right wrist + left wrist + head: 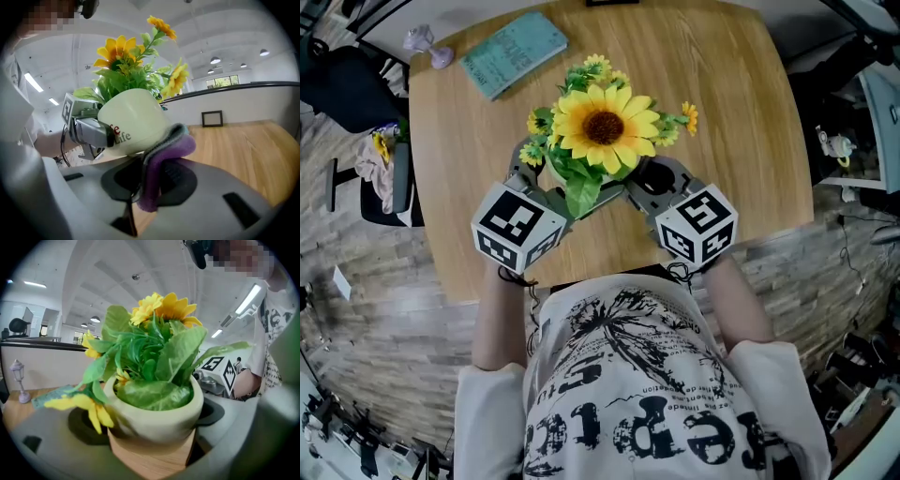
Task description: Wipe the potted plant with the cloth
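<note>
Gripped the potted plant [598,131] with the left gripper [534,173], jaws clamped on its pot. Pinched the cloth [161,157] in the right gripper [656,178], pressed against the plant's pot wall. Probably needed light, even strokes round the plant, sparing its leaves.

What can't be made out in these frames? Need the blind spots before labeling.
Pot: in the head view, almost all hidden under the flowers.
Cloth: not visible in the head view, seemingly under the right tongs and leaves; in the left gripper view, behind the pot.
Print on the pot: in the right gripper view, its start is covered by the left tongs.
Book: cover text too small in the head view.
</note>
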The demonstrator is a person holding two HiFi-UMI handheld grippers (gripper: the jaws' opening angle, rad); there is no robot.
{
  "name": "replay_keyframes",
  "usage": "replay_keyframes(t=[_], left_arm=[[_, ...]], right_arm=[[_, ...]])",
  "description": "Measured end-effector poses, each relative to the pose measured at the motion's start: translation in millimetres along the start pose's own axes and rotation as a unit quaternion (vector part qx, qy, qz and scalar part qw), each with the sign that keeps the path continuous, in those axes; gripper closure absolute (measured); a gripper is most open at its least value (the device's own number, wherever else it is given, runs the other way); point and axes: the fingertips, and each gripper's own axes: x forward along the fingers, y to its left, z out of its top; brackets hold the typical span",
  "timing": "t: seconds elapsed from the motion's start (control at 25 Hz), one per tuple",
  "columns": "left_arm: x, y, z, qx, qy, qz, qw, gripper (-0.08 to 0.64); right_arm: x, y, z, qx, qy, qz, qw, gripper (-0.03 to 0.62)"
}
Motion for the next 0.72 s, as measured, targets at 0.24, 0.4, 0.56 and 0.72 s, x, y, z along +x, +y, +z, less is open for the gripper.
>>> replay_keyframes(t=[0.24,0.4,0.56,0.72], left_arm=[[3.2,-6.1,9.2,-0.003,-0.010,-0.025,0.9996,0.032],[7.2,-1.1,9.7,0.010,-0.006,-0.026,0.9996,0.032],[7.5,5.9,16.4,0.006,-0.013,-0.023,0.9996,0.032],[8.3,13.2,19.6,-0.015,-0.020,-0.014,0.9996,0.032]], right_arm=[[9.0,13.4,6.5,-0.053,-0.008,0.018,0.998,0.515],[26.5,24.0,4.5,-0.082,0.002,0.020,0.996,0.515],[29.5,29.4,10.5,-0.073,-0.001,0.037,0.997,0.515],[30.5,34.3,11.0,-0.079,0.013,0.042,0.996,0.514]])
